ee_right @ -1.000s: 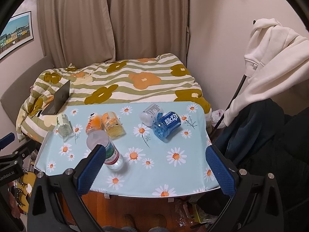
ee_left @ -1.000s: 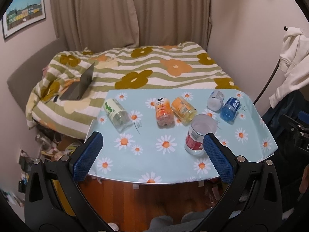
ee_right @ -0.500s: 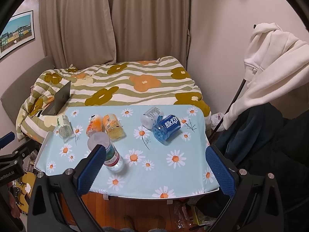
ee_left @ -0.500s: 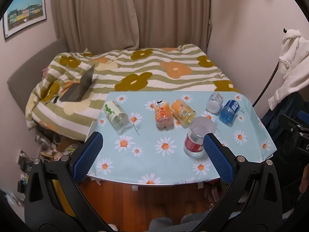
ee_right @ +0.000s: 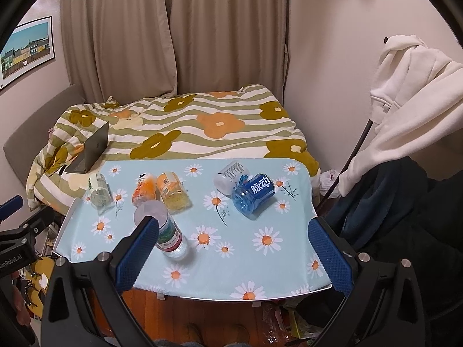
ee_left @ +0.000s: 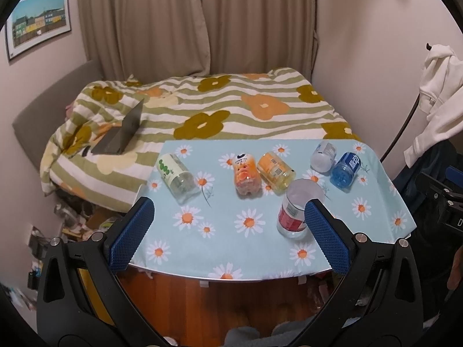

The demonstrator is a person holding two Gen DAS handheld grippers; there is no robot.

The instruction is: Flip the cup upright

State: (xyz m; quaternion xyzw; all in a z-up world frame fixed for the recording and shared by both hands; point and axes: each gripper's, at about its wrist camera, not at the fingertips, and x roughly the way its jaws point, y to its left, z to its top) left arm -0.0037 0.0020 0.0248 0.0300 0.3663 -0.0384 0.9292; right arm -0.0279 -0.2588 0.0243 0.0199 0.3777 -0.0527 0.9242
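Note:
Several cut-bottle cups sit on a daisy-print table (ee_left: 260,254). One clear cup with a red label (ee_left: 293,211) stands upright near the front; in the right wrist view it (ee_right: 166,231) stands front left. The others lie on their sides: green-label (ee_left: 176,175), orange (ee_left: 246,173), yellow (ee_left: 276,170), white (ee_left: 324,156) and blue (ee_left: 345,169). The blue cup (ee_right: 253,192) and white cup (ee_right: 230,175) lie together in the right wrist view. My left gripper (ee_left: 228,234) and right gripper (ee_right: 231,251) are both open, empty, held back above the table's front edge.
A bed with a striped flower quilt (ee_left: 217,107) lies behind the table, with an open laptop (ee_left: 121,133) on it. Clothes hang at the right (ee_right: 405,101). Wooden floor (ee_left: 217,303) shows below the table's front edge. Clutter lies on the floor at the left.
Both views have drawn back and up slightly from the table. The cups have not moved and both grippers stay open.

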